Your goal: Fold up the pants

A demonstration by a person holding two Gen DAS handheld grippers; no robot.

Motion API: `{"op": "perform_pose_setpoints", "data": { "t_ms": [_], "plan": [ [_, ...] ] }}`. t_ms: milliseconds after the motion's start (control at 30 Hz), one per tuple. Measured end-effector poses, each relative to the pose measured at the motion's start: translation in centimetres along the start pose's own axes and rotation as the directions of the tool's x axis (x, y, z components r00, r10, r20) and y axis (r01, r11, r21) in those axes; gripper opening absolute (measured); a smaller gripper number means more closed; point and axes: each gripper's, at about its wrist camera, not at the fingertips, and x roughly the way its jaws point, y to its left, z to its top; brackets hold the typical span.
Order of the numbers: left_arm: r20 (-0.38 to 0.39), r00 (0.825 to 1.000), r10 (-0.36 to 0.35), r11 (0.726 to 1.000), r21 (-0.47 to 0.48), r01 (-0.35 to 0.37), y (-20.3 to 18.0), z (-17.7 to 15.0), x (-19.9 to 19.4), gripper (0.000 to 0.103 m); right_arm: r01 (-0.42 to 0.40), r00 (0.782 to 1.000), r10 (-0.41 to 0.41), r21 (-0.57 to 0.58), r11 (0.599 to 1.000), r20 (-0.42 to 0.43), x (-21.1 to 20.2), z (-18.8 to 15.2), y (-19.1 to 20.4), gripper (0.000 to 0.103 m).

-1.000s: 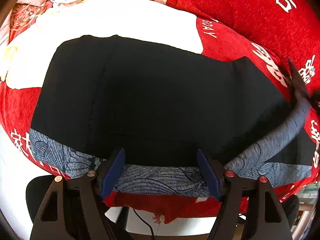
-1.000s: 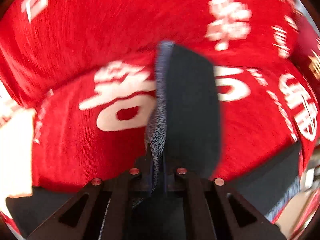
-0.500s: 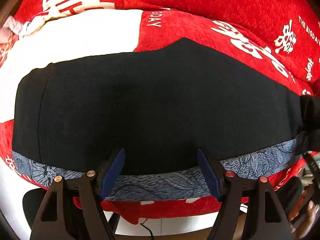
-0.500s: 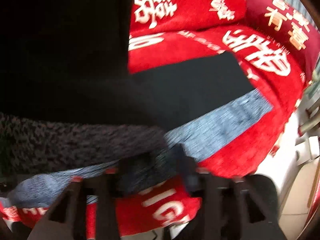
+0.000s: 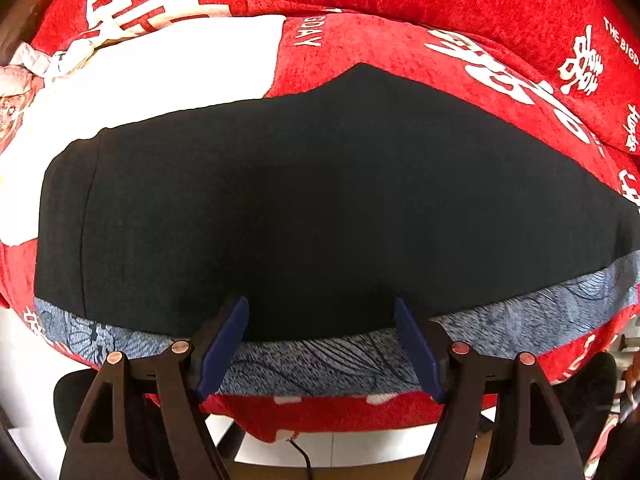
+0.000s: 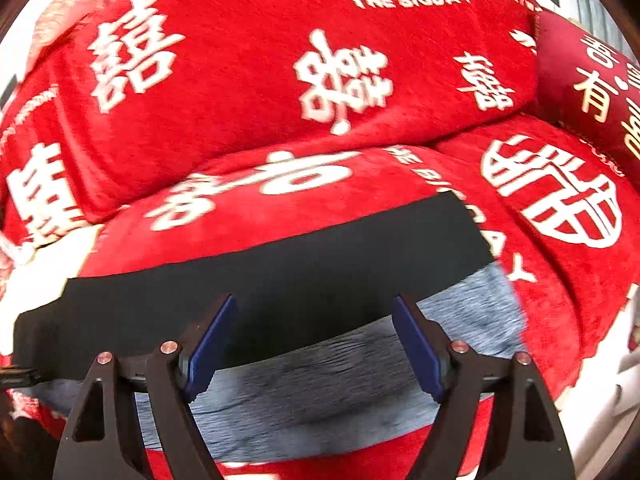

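We see the pants (image 5: 320, 208) lying flat on the red cover (image 5: 460, 92), black side up, blue-grey patterned waistband (image 5: 320, 356) along the cover's front edge. Left gripper (image 5: 322, 344) hovers over the waistband, jaws wide, nothing gripped. Right gripper (image 6: 314, 344) has just been opening, jaws now wide over the pants' right end (image 6: 280, 276), cloth below them, not pinched. Red cover lies bare behind and right of the pants. A white patch (image 5: 168, 68) lies behind-left, a red cushion (image 6: 592, 76) far right, both clear of us.
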Motion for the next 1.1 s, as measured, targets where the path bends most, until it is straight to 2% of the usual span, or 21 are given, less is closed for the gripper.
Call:
{"op": "perform_pose_setpoints", "data": {
  "t_ms": [100, 200, 300, 433, 467, 533, 567, 600, 667, 700, 833, 933, 1033, 1100],
  "plan": [
    [0.002, 1.0, -0.016, 1.0, 0.015, 0.016, -0.5, -0.4, -0.6, 0.075, 0.068, 0.998, -0.068, 0.067, 0.995, 0.002, 0.5, -0.3, -4.4, 0.082],
    [-0.005, 1.0, -0.006, 0.999, 0.039, 0.006, -1.4, -0.4, -0.4, 0.075, 0.124, 0.992, -0.121, 0.099, 0.987, -0.038, 1.4, -1.0, -9.0, 0.082],
    [-0.011, 1.0, 0.005, 0.999, 0.048, -0.004, -2.3, -0.3, -0.1, 0.075, 0.084, 0.994, -0.08, 0.052, 0.995, -0.069, 2.0, -0.9, -11.2, 0.082],
    [-0.013, 1.0, 0.021, 0.999, 0.045, -0.02, -3.0, -0.2, 0.0, 0.075, 0.024, 0.997, -0.024, -0.001, 1.0, -0.08, 3.1, 0.0, -11.7, 0.082],
    [-0.015, 1.0, 0.023, 0.999, 0.04, -0.022, -3.0, -0.1, 0.1, 0.075, 0.015, 0.996, -0.016, -0.009, 1.0, -0.088, 3.8, 0.3, -11.7, 0.08],
    [-0.018, 0.999, 0.026, 0.999, 0.029, -0.026, -3.1, 0.0, 0.2, 0.076, -0.016, 0.991, 0.013, -0.023, 1.0, -0.134, 5.3, 0.6, -11.3, 0.058],
    [-0.017, 0.999, 0.033, 0.999, 0.026, -0.033, -3.0, 0.1, 0.2, 0.079, -0.022, 0.984, 0.017, -0.027, 0.999, -0.177, 6.3, 0.6, -11.2, 0.046],
    [-0.017, 0.999, 0.034, 0.999, 0.025, -0.034, -2.9, 0.1, 0.2, 0.079, -0.017, 0.986, 0.011, -0.032, 0.999, -0.167, 6.1, 0.7, -11.0, 0.04],
    [-0.016, 0.999, 0.036, 0.999, 0.023, -0.036, -2.9, 0.0, 0.3, 0.079, 0.013, 0.985, -0.021, -0.048, 0.999, -0.173, 5.4, 1.0, -10.8, 0.021],
    [-0.015, 0.999, 0.039, 0.999, 0.024, -0.038, -2.9, 0.0, 0.3, 0.079, 0.003, 0.985, -0.009, -0.035, 0.999, -0.17, 4.8, 1.1, -10.9, 0.017],
    [-0.02, 0.999, 0.047, 0.998, 0.035, -0.046, -3.1, 0.1, 0.2, 0.079, 0.011, 0.987, -0.012, -0.004, 1.0, -0.162, 1.4, 2.7, -10.5, 0.011],
    [-0.019, 0.999, 0.047, 0.998, 0.047, -0.046, -3.3, 0.1, 0.0, 0.079, 0.026, 0.993, -0.032, -0.053, 0.998, -0.112, -2.8, 4.5, -8.5, 0.01],
    [-0.022, 0.999, 0.036, 0.998, 0.051, -0.035, -3.3, -0.1, 0.0, 0.079, 0.088, 0.992, -0.096, -0.094, 0.992, -0.078, -6.3, 5.2, -6.6, 0.008],
    [-0.025, 0.999, 0.034, 0.998, 0.061, -0.033, -3.3, 0.0, 0.0, 0.079, 0.135, 0.984, -0.14, -0.057, 0.989, -0.106, -6.4, 5.0, -7.0, 0.008]
  ]
}}
